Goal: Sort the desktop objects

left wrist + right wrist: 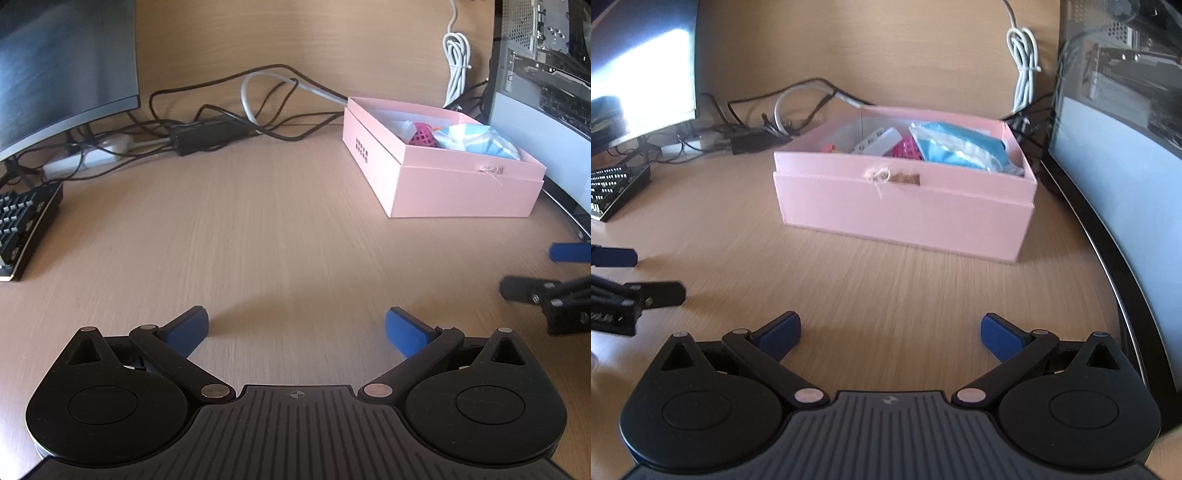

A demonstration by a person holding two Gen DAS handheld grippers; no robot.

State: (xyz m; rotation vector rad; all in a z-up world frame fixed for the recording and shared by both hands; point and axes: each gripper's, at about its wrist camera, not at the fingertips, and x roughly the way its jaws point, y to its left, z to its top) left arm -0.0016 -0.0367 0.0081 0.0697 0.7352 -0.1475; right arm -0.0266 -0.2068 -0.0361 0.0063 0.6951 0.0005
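Both claws are held wide and empty before the pink box.

The pink box [905, 210] is seen on the bench [886, 280], filled with a blue packet [960, 147] and a pink ball [908, 149]. The left claw [297, 332] and right claw [890, 334] are spread wide over bare bench, near the box.

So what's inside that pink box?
In the pink box lie a blue-and-white packet, a pink mesh ball, a white block and something orange. Whatever lies beneath them is hidden by them and the front wall.
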